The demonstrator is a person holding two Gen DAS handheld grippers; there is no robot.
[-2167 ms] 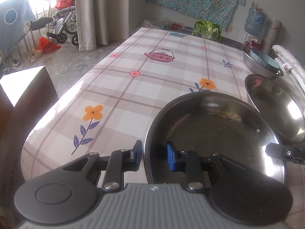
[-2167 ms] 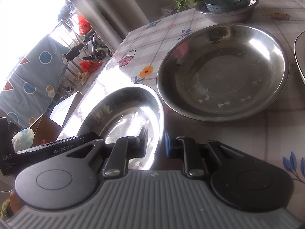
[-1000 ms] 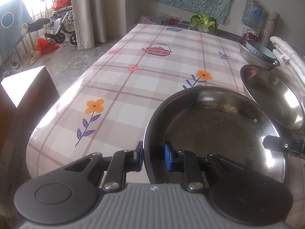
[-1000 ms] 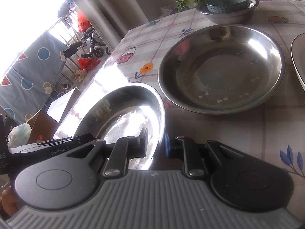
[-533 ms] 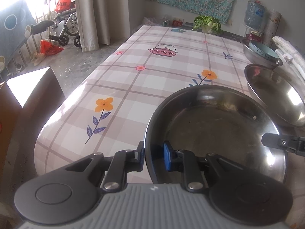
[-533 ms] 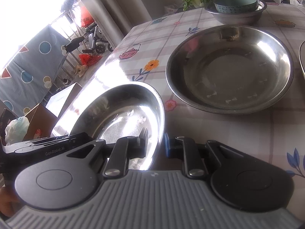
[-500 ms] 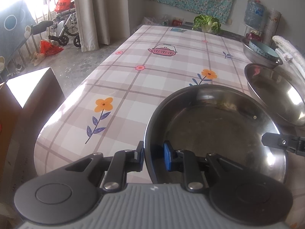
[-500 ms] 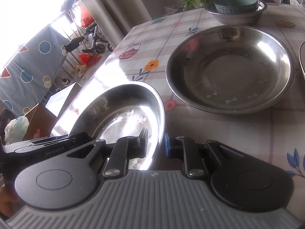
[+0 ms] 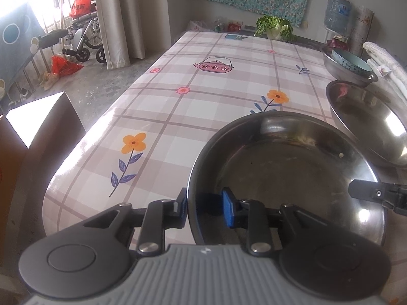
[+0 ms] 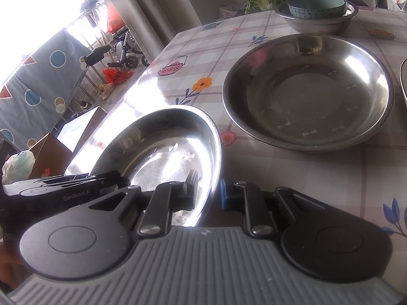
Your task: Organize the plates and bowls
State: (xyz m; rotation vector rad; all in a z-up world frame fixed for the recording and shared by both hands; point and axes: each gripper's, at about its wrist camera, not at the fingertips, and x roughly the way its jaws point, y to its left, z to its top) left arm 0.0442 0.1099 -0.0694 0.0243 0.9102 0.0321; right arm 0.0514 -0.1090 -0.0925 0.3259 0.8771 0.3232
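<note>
Right gripper [image 10: 207, 193] astride steel plate [image 10: 165, 147] rim

1. You see a polished steel plate [image 9: 292, 167], mirror-bright.
2. Your glossy plastic tablecloth [image 9: 203, 96] glares.
3. A glazed ceramic bowl [image 10: 316, 6] sits in dull metal.

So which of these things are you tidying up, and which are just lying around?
Part of the job:
- round steel pan between both grippers
- wide steel dish beside it
- pale blue bowl inside a grey metal basin

Just lying about:
- leafy green cabbage
- big blue water bottle
- wheelchair
- brown cardboard box
</note>
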